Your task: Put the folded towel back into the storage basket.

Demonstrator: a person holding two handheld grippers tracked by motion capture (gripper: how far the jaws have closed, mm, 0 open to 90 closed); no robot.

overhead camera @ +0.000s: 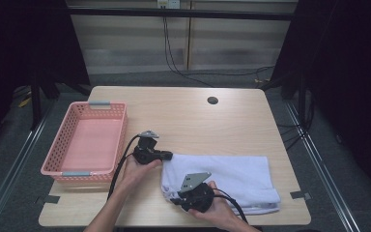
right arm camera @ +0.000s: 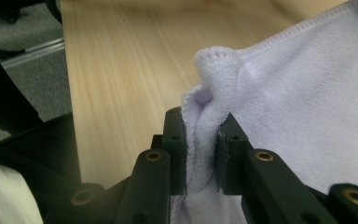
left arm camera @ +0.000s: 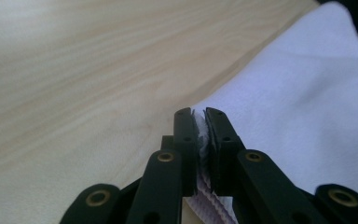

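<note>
Both hand-held grippers are clamped on the towel [overhead camera: 222,179], which lies folded flat on the desk [overhead camera: 183,111], to the right of the basket [overhead camera: 88,142]. My left hand-held gripper [left arm camera: 199,135] pinches a thin bit of the towel corner nearest the basket; jaws nearly together, cloth squeezed flat between the pads. My right hand-held gripper [right arm camera: 200,154] has a thicker bunch at the towel's near-left corner, hem rolled over above the jaws, so the gap is wider there.

Likely step: lift the basket-side edge to fold or carry it over. To do it well:
- raise both hands together, level, so the edge stays taut and square
- left bite is shallow, at the very tip; pull gently or it slips out
- keep the layers together, don't let the lower ply sag

Materials: towel is pale lilac terry, soft nap, stitched hem, limp and compressible. Desk is smooth light wood laminate, rounded corners, low friction, so the cloth will slide. Basket is pink perforated plastic, rectangular, rigid, grey handles.
</note>
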